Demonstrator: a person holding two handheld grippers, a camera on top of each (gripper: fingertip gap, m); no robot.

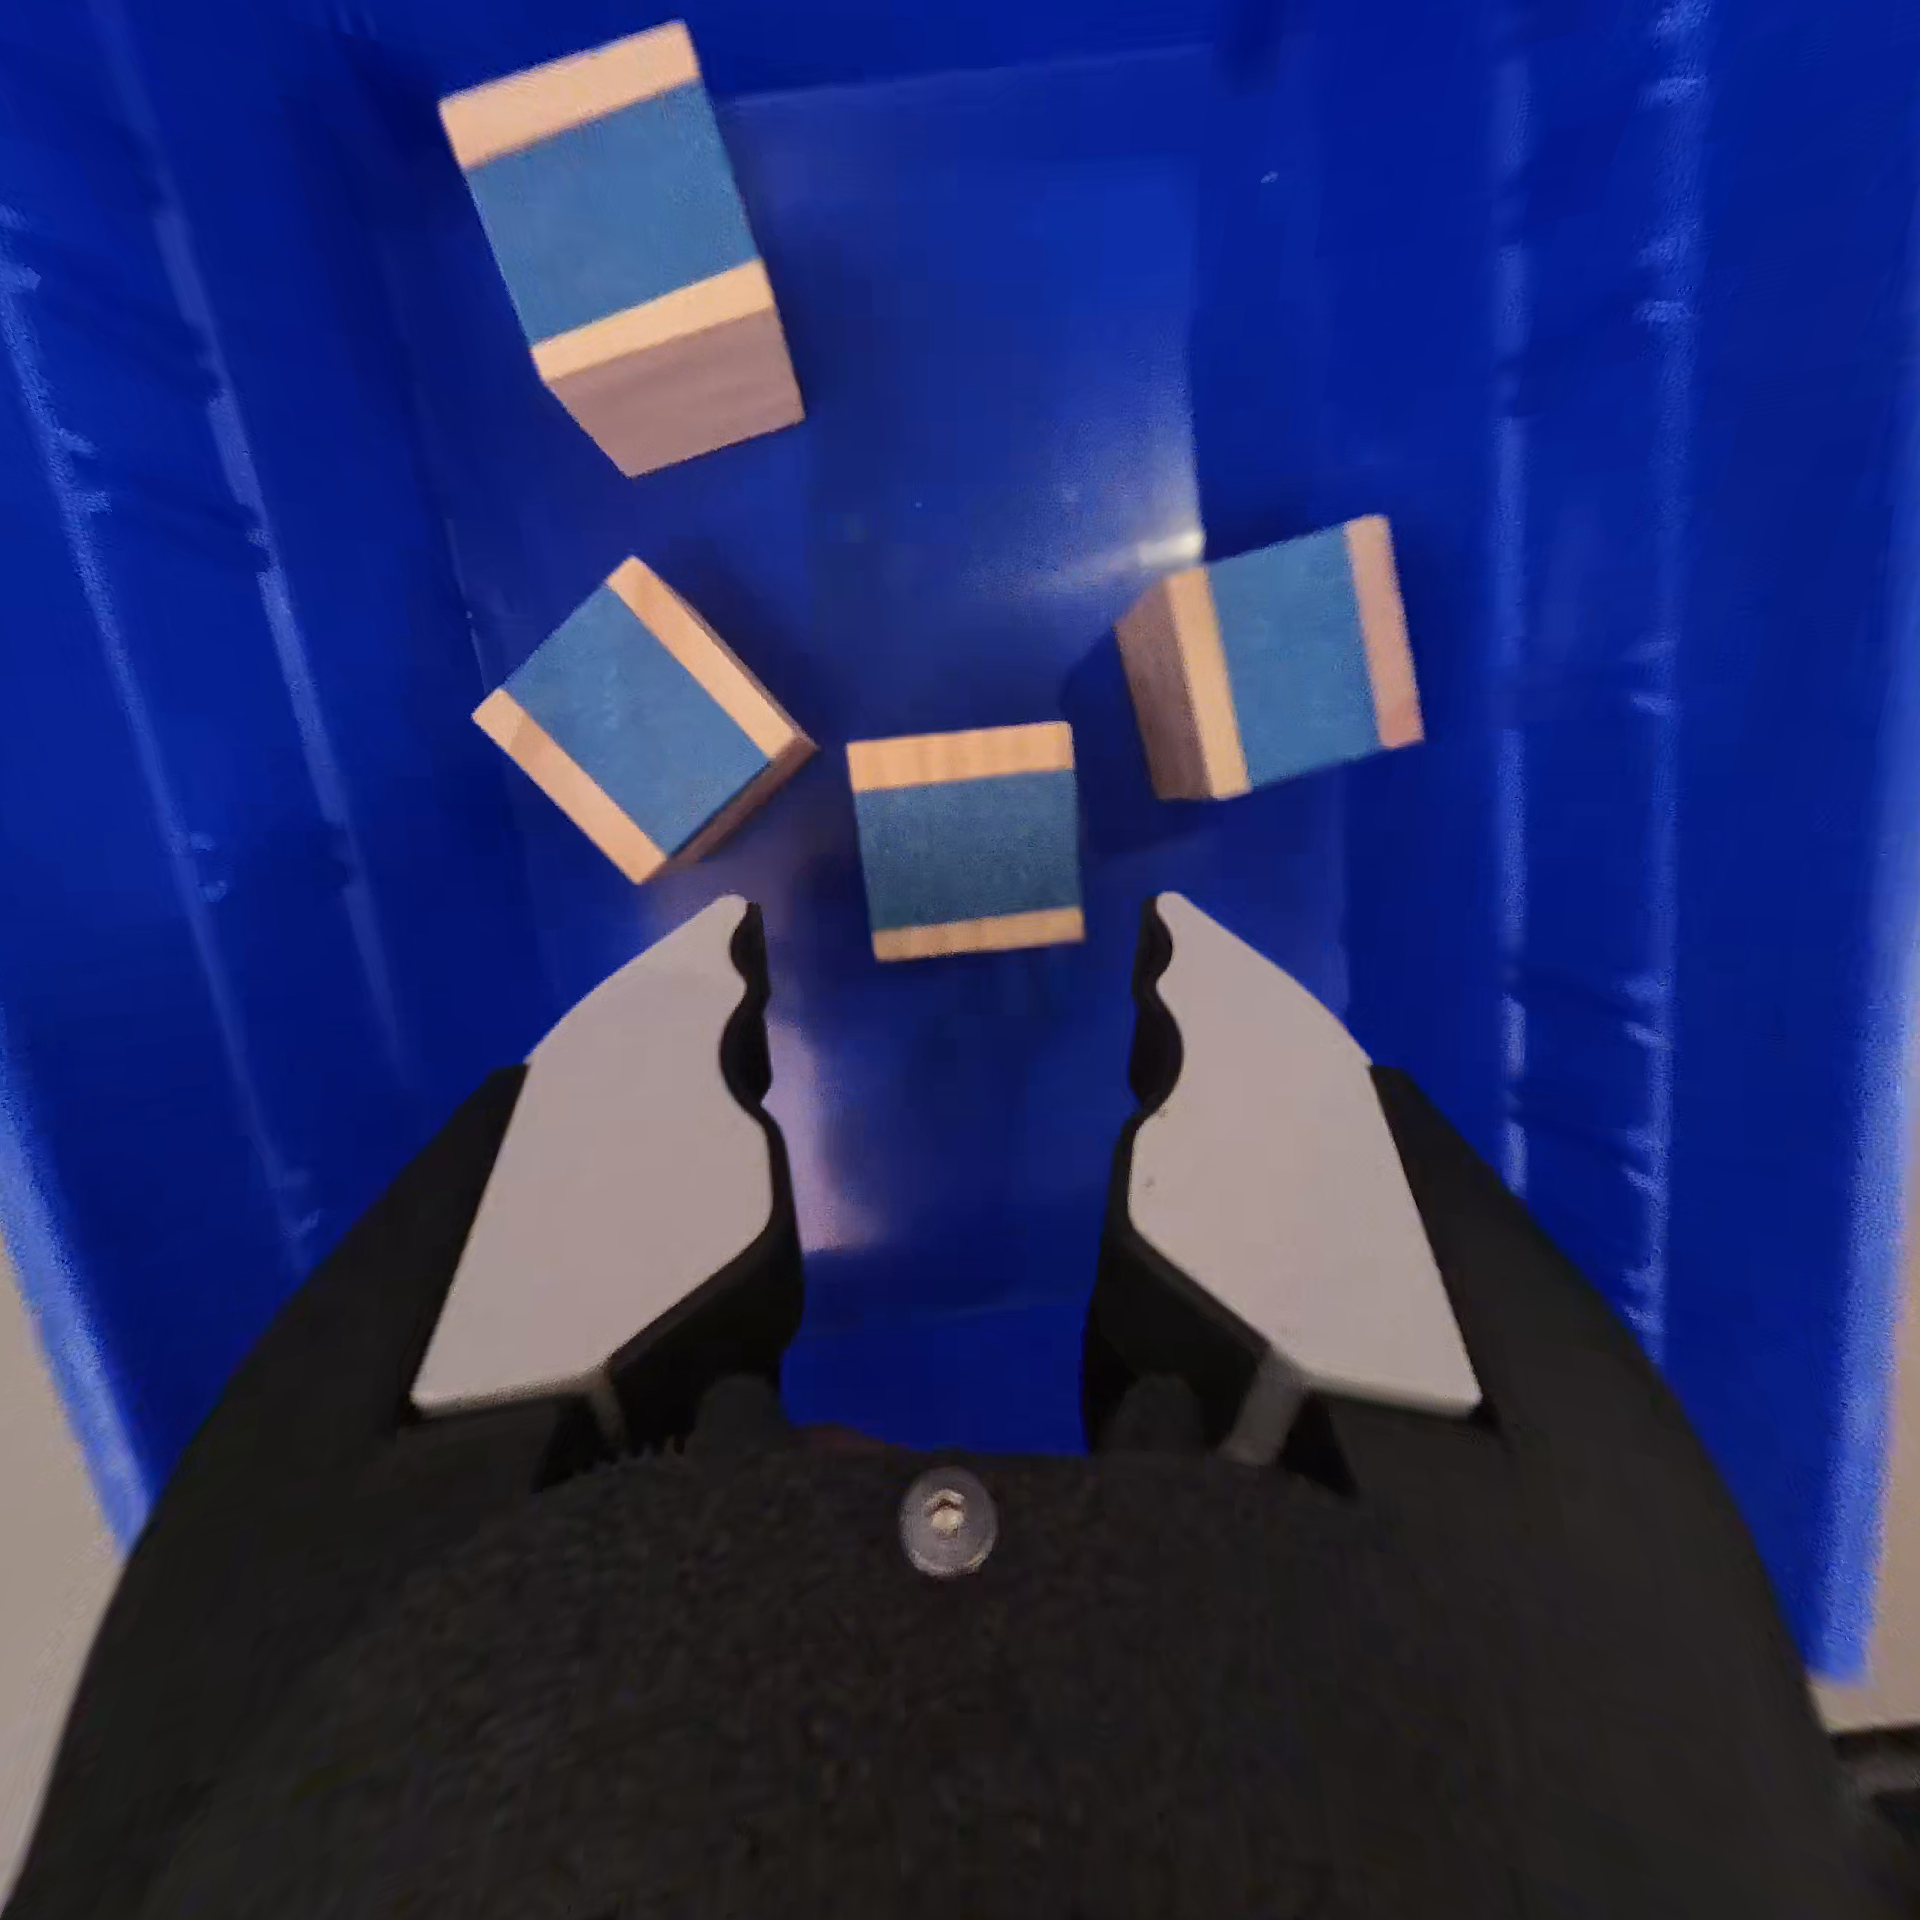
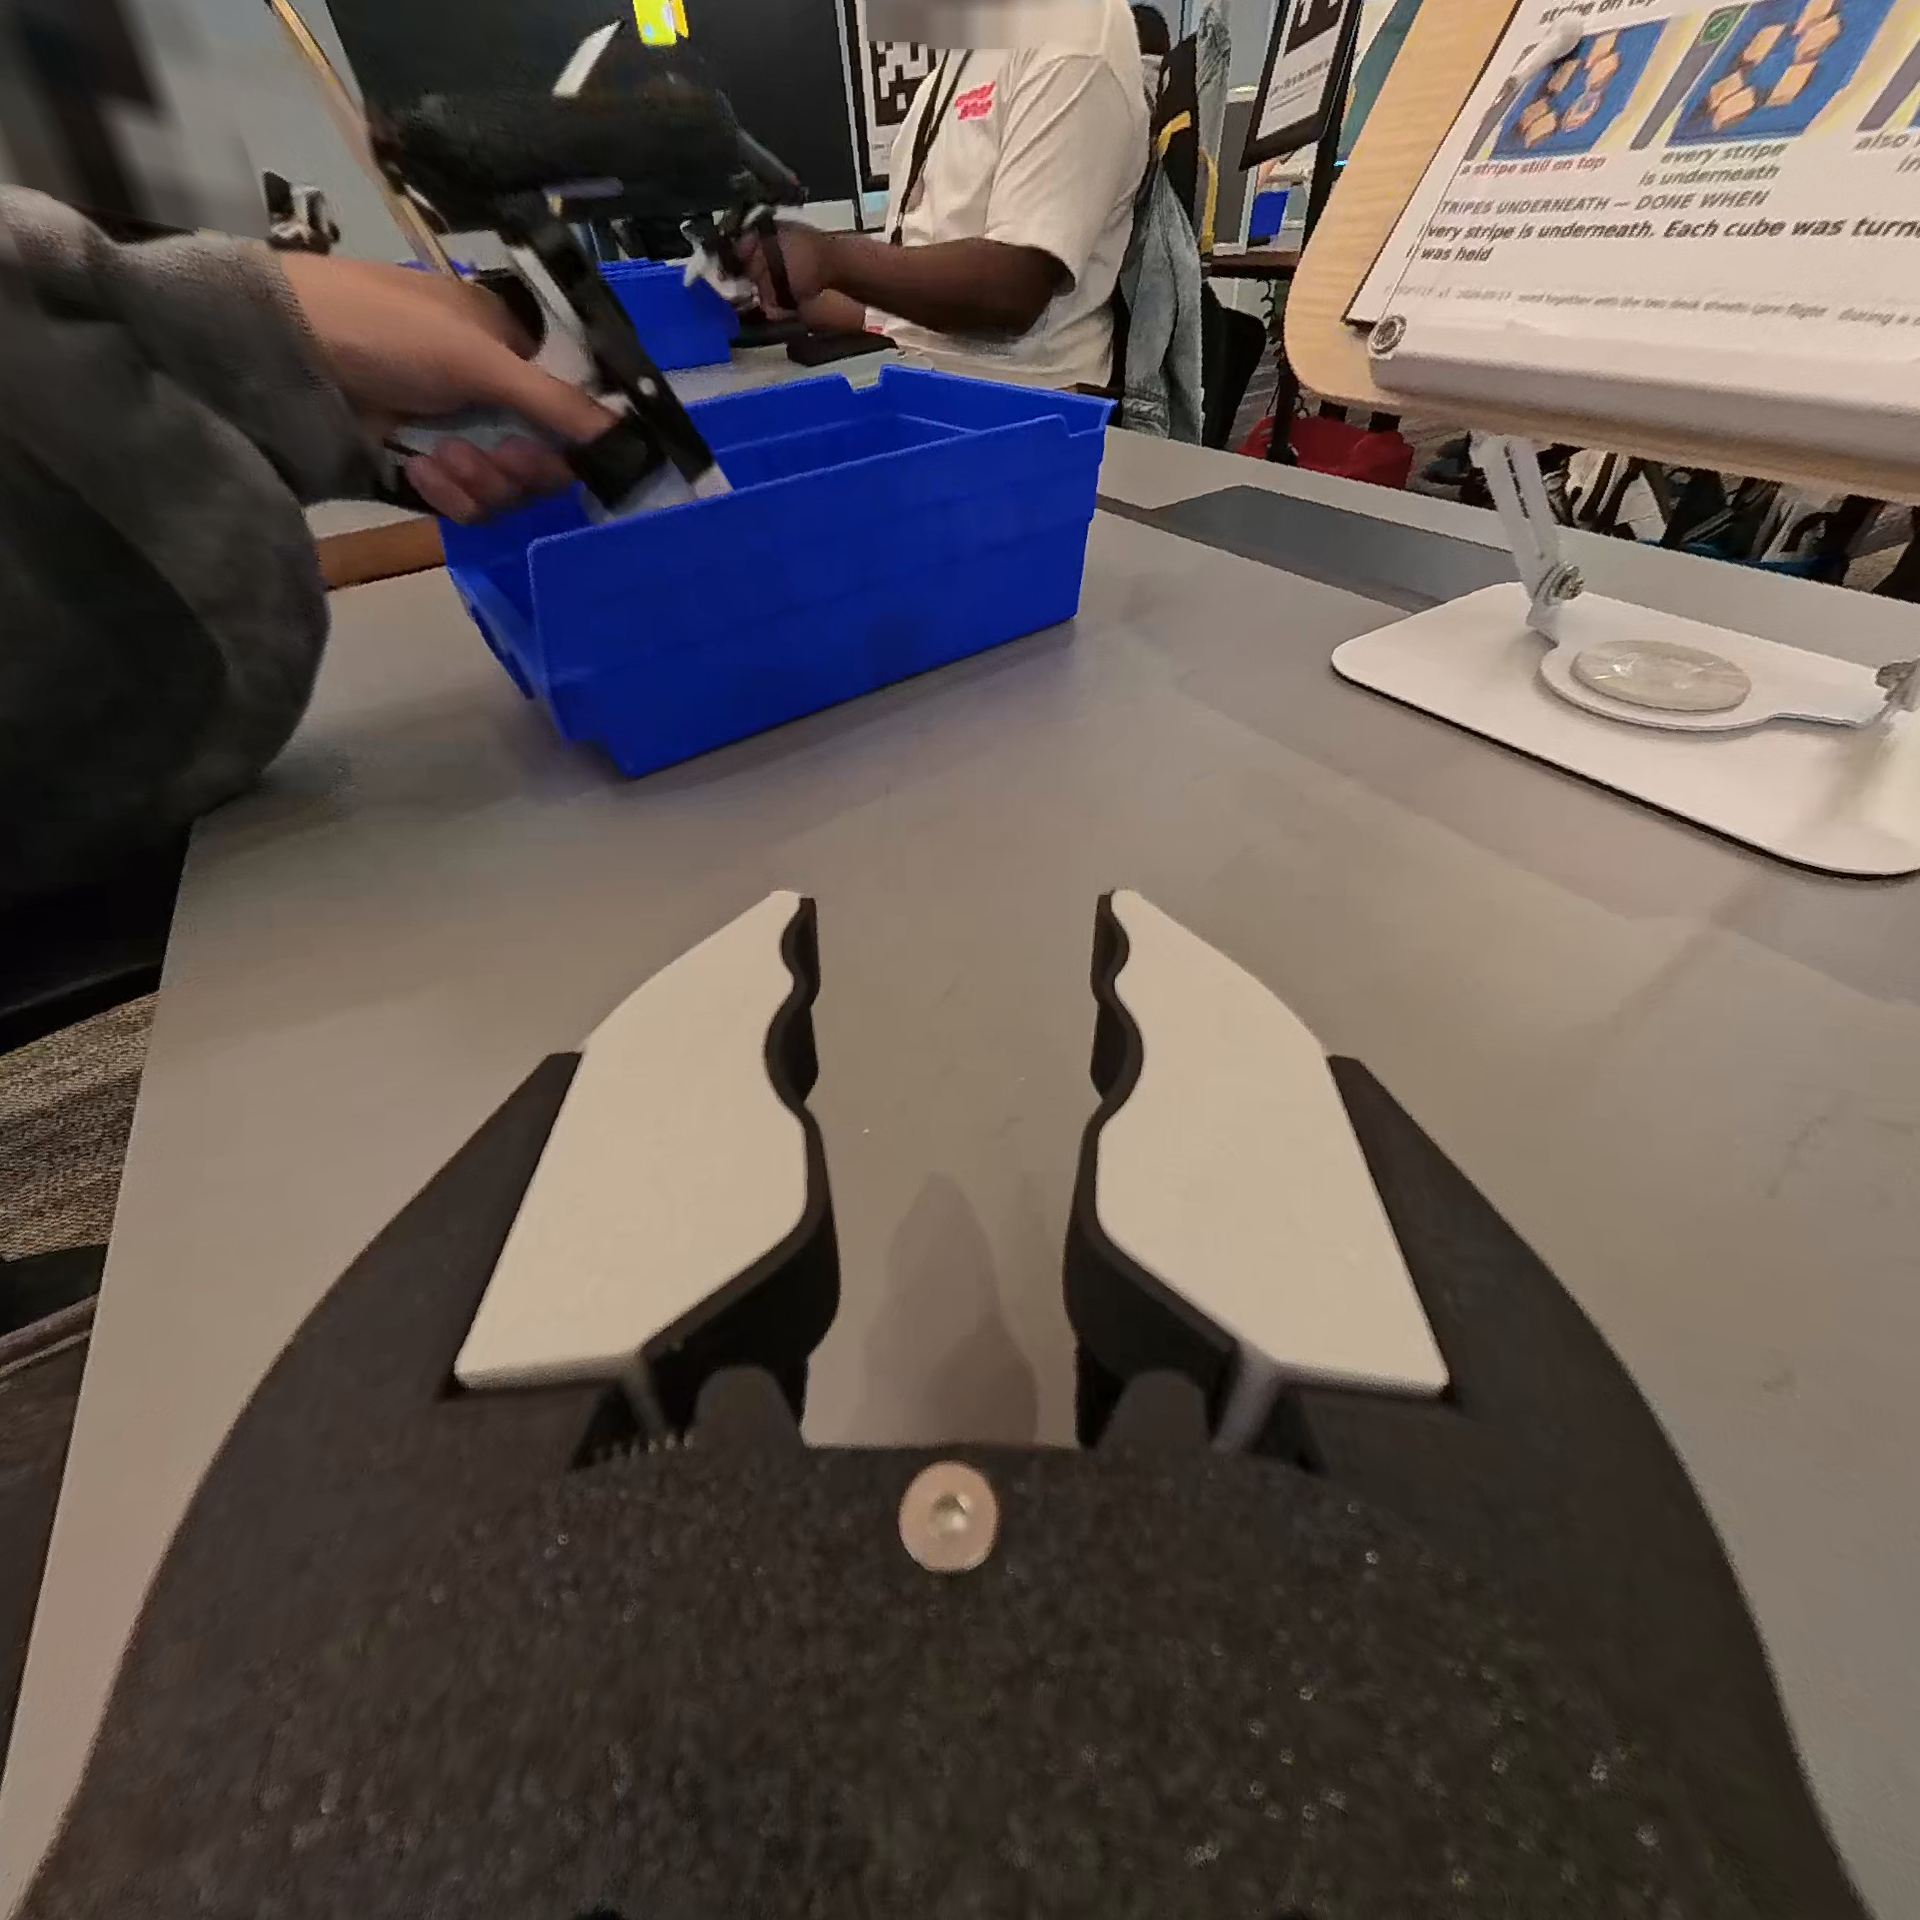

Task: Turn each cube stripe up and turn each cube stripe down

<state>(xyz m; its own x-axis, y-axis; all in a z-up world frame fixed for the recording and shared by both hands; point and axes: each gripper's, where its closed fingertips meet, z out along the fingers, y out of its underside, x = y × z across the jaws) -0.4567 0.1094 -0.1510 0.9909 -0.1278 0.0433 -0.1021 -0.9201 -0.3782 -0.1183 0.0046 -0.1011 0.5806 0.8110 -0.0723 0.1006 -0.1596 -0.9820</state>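
Note:
Several wooden cubes lie on the floor of a blue bin (image 1: pixel 1714 727), each with a blue stripe face up. In the left wrist view one cube (image 1: pixel 618 239) is far left, one (image 1: pixel 639 717) is mid left, one (image 1: pixel 966 842) is nearest the centre and one (image 1: pixel 1273 660) is to the right. My left gripper (image 1: pixel 948 914) is open and empty, just above and behind the nearest cube. My right gripper (image 2: pixel 954 904) is open and empty over the grey table (image 2: pixel 1195 831). The right wrist view shows the bin (image 2: pixel 810 592) with the left gripper (image 2: pixel 644 436) reaching into it; the cubes are hidden by its wall.
A white stand (image 2: pixel 1621 717) holding an instruction sheet (image 2: pixel 1683 197) stands at the table's right. A person's sleeve and hand (image 2: pixel 156 499) hold the left gripper. Another person sits beyond the table with more blue bins (image 2: pixel 665 301).

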